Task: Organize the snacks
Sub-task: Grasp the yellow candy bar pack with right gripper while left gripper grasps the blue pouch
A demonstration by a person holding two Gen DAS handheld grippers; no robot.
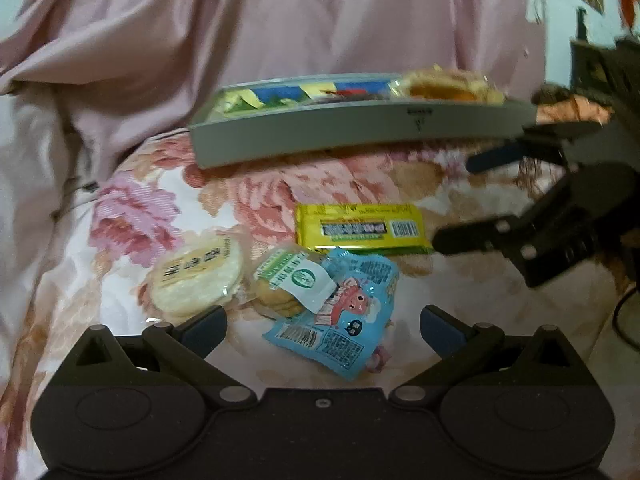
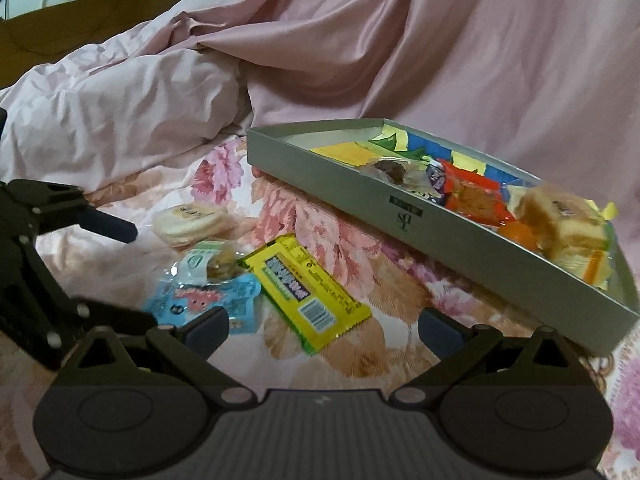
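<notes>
Both sets of jaws are spread wide and empty right now. The left gripper (image 1: 322, 326) hovers just above the loose pile, with the blue shrimp-cartoon packet (image 1: 340, 316) sitting right between its fingertips, so my guess is that's the next pick. The right gripper (image 2: 324, 326) is also wide open, hanging over the bedspread with the yellow-green bar (image 2: 306, 286) just ahead of it, touching nothing.

Going outward, four snacks are still loose on the floral bedspread (image 1: 132, 208): the blue packet, a clear-wrapped cookie pack with a green label (image 1: 292, 284) partly lying on top of it, a round rice cracker (image 1: 198, 278) just to its left, and the yellow-green bar a bit farther back, its near edge meeting the blue packet.

Beyond those is the grey tray (image 2: 344, 184), which sits tilted on the bedding. It already holds a fair bunch: a red-orange packet (image 2: 474, 196), a yellow flat pack (image 2: 344, 154), some pale wrapped cakes (image 2: 568, 220) at the near end, plus smaller bits I can't make out.

So I'd call it somewhere past halfway: the tray's getting full and four items are left to move. The overlapping cookie pack and blue packet look like the fiddly part, since grabbing one may drag the other.
</notes>
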